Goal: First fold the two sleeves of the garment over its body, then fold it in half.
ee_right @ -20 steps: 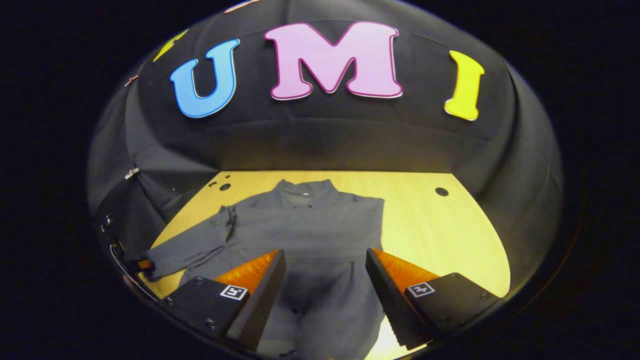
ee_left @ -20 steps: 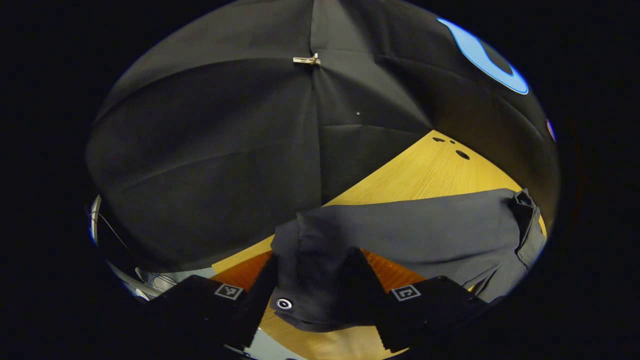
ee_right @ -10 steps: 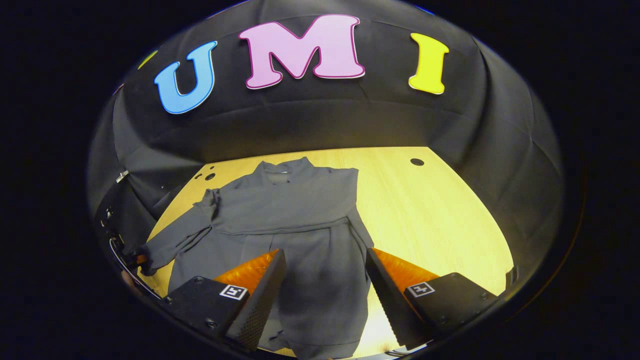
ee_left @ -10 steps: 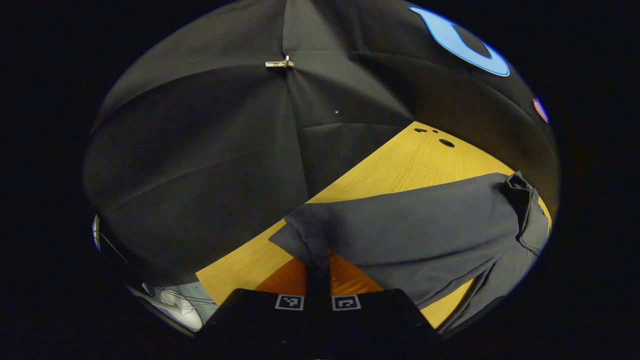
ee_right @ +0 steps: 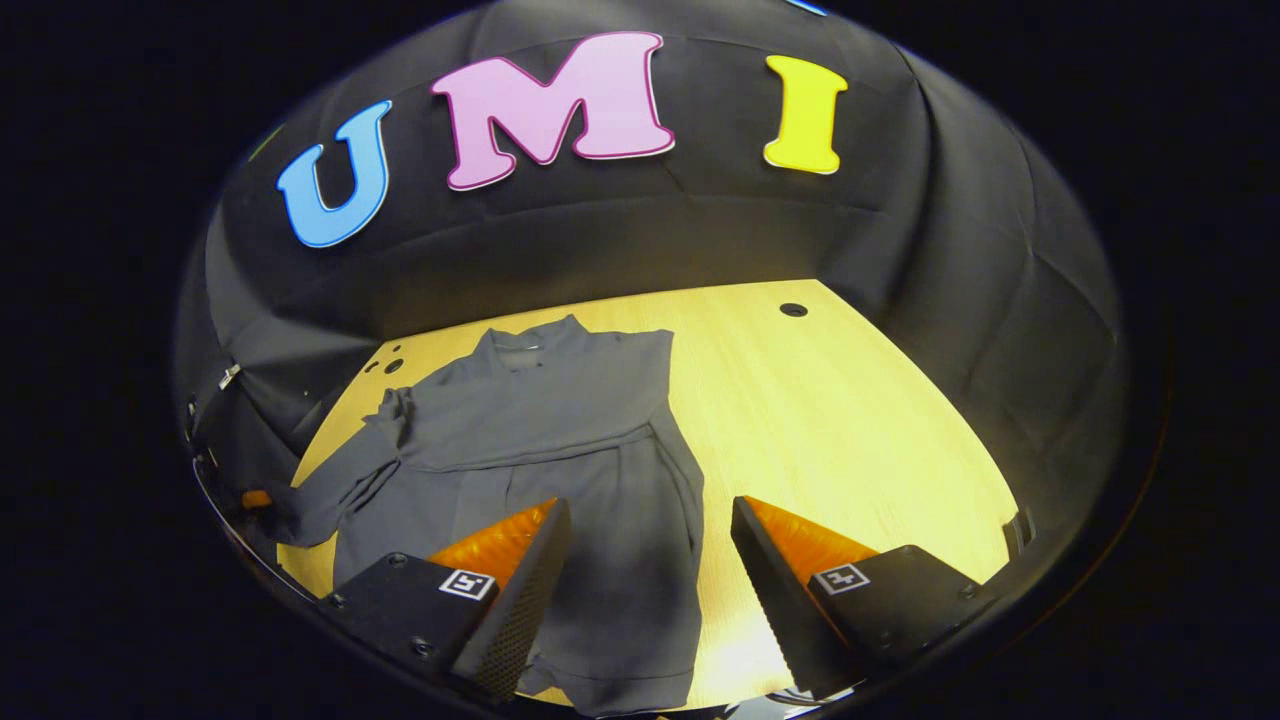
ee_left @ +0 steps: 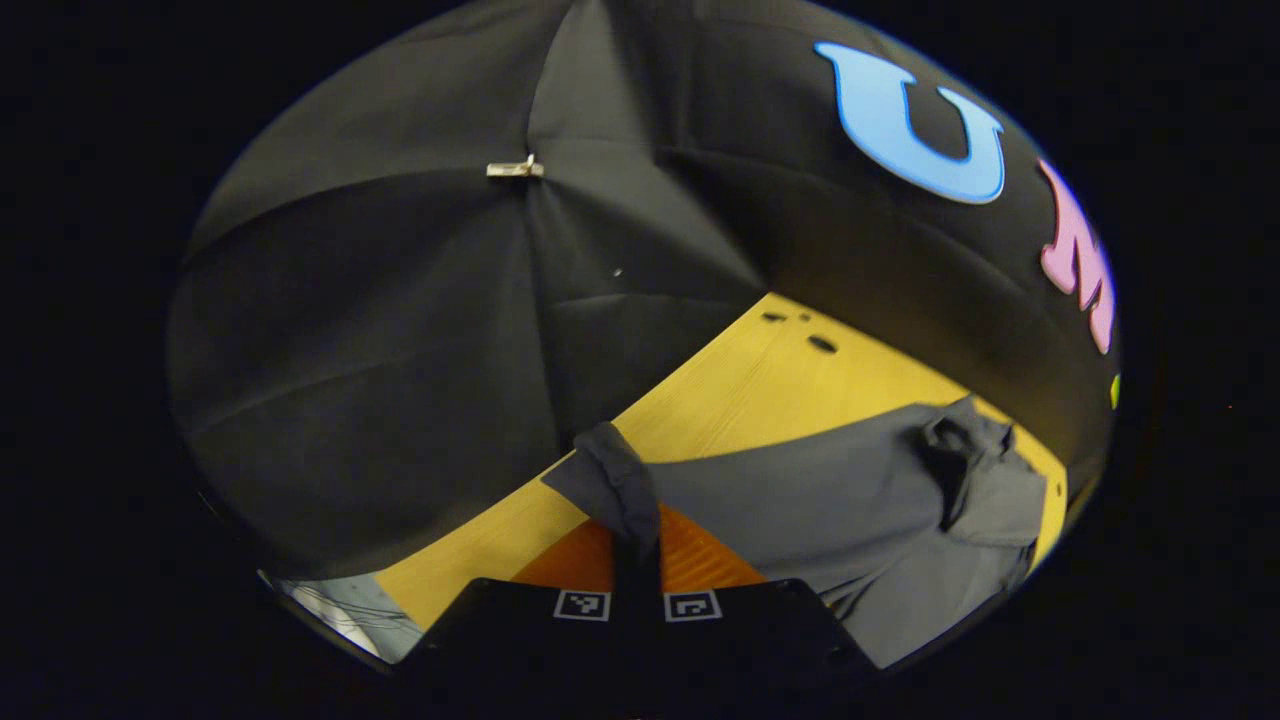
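**Left cuff pinched, right jaws wide over the hem**

Left gripper view: left gripper [ee_left: 637, 560] clamped on the cuff of the left sleeve [ee_left: 612, 478], fingers pressed together with the dark cloth bunched just ahead of the tips. Spread apart a second ago, closed since half a second ago. Sleeve stretched ahead and to the right across the wooden table [ee_left: 745, 385] to the garment [ee_left: 940, 540], whose shoulder now sits lower and nearer the middle. Metal clip [ee_left: 515, 168] on the booth wall, up ahead, shifted left.

Right gripper view: right gripper [ee_right: 650, 570] spread wide, touching nothing, above the lower body of the garment [ee_right: 560, 440]. Garment lying flat ahead and left, collar farthest, drifted further left than before. Other sleeve folded across the chest.
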A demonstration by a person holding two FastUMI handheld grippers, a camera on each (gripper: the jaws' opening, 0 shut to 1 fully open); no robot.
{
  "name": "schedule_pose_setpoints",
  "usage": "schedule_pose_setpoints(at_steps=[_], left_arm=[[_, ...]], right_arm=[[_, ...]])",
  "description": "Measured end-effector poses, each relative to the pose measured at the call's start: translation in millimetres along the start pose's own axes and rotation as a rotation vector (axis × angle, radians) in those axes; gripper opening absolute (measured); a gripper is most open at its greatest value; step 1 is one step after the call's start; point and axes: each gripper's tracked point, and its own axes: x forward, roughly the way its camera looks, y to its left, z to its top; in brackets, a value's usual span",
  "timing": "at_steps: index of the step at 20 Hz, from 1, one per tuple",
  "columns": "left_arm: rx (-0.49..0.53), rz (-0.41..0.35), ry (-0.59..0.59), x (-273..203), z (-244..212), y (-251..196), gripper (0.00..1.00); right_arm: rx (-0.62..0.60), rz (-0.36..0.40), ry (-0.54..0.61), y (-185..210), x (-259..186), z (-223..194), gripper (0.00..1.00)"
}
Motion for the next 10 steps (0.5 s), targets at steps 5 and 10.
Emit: schedule_pose_setpoints(at_steps=[5, 10], left_arm=[[0.063, -0.124, -0.052, -10.8, 47.8, -89.7, 0.05], [0.123, -0.261, -0.088, -29.8, 65.9, -187.7, 0.05]], right_arm=[[0.026, -0.005, 0.01, -21.5, 0.0, -13.1, 0.99], [0.067, -0.025, 0.022, -52.3, -4.8, -24.8, 0.99]])
